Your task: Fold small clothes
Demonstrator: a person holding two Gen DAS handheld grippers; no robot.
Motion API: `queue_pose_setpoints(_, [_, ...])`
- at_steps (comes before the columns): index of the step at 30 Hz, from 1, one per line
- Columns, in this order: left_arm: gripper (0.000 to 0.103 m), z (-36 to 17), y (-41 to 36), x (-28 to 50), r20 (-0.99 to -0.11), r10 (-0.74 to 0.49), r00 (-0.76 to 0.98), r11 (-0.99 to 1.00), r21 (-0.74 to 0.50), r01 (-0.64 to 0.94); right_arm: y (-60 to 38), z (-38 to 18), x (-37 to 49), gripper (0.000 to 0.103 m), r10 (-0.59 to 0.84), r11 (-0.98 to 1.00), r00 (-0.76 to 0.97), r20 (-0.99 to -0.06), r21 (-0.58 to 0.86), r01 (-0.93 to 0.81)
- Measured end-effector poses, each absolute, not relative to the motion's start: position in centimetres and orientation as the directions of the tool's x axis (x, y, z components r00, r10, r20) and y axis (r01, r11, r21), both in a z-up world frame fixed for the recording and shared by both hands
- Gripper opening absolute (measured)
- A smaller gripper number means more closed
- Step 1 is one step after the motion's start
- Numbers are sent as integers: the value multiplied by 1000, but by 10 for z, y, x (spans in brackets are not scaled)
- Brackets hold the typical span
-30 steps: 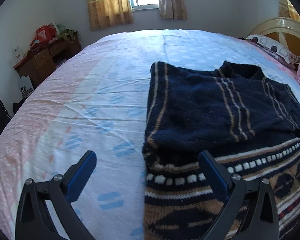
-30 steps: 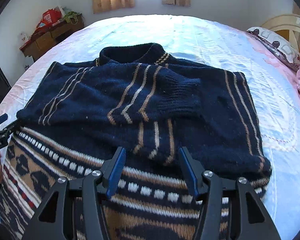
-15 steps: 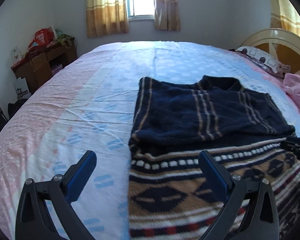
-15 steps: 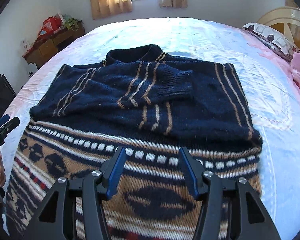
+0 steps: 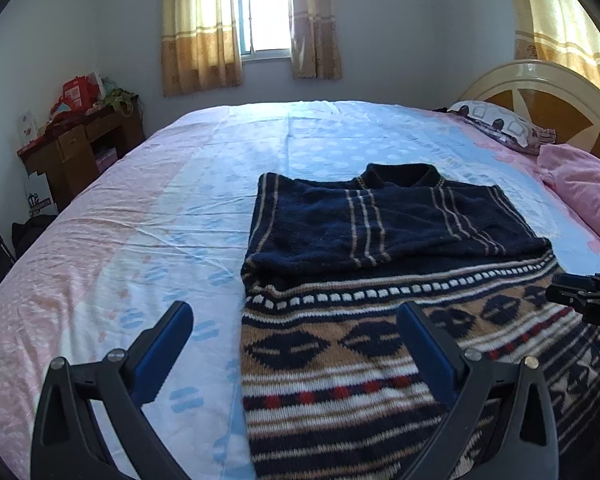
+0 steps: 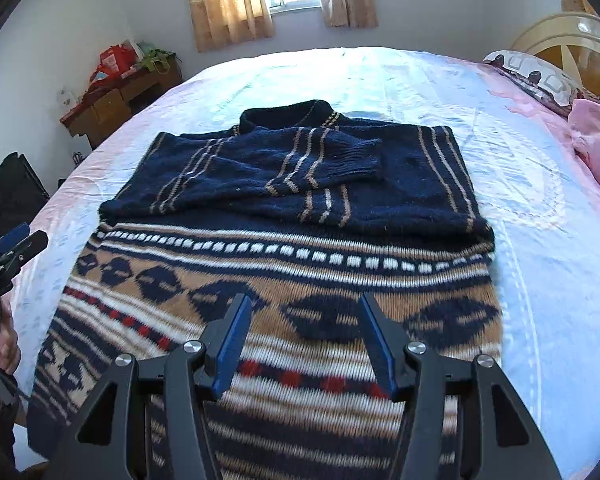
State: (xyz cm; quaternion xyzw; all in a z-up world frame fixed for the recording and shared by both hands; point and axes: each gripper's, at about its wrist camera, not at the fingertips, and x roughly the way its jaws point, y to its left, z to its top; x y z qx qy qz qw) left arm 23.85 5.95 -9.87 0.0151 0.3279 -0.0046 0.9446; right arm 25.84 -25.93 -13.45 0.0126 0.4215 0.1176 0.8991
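A knitted navy sweater (image 6: 300, 216) lies flat on the bed, collar (image 6: 288, 114) at twelve o'clock toward the window, hem at six o'clock. Both sleeves are folded across the chest, one ribbed cuff (image 6: 360, 160) resting on top toward two o'clock. Thin tan stripes run down the dark upper half; the lower half carries tan, white and red patterned bands (image 5: 380, 344).

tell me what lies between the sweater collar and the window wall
Only bare bedsheet lies between the sweater collar and the far edge, as the right wrist view shows.
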Motion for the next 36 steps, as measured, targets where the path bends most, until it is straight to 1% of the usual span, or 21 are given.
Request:
queue_pose_setpoints(15, [103, -84, 55, 175, -594, -33, 804, 997, 37, 68, -257, -124, 186, 57, 239, 965, 614, -752, 112, -238])
queue_pose_setpoints(22, [103, -78, 51, 151, -590, -49, 806, 994, 48, 95, -252, -116, 153, 57, 230, 961, 622, -748, 75, -266])
queue_pose_setpoints(31, [103, -96, 49, 123, -626, -58, 778, 991, 57, 120, -259, -115, 124, 57, 228, 964, 623, -748, 86, -250])
queue_pose_setpoints(36, [103, -108, 48, 108, -641, -50, 766, 987, 87, 136, -271, -123, 100, 57, 217, 970, 615, -758, 95, -224])
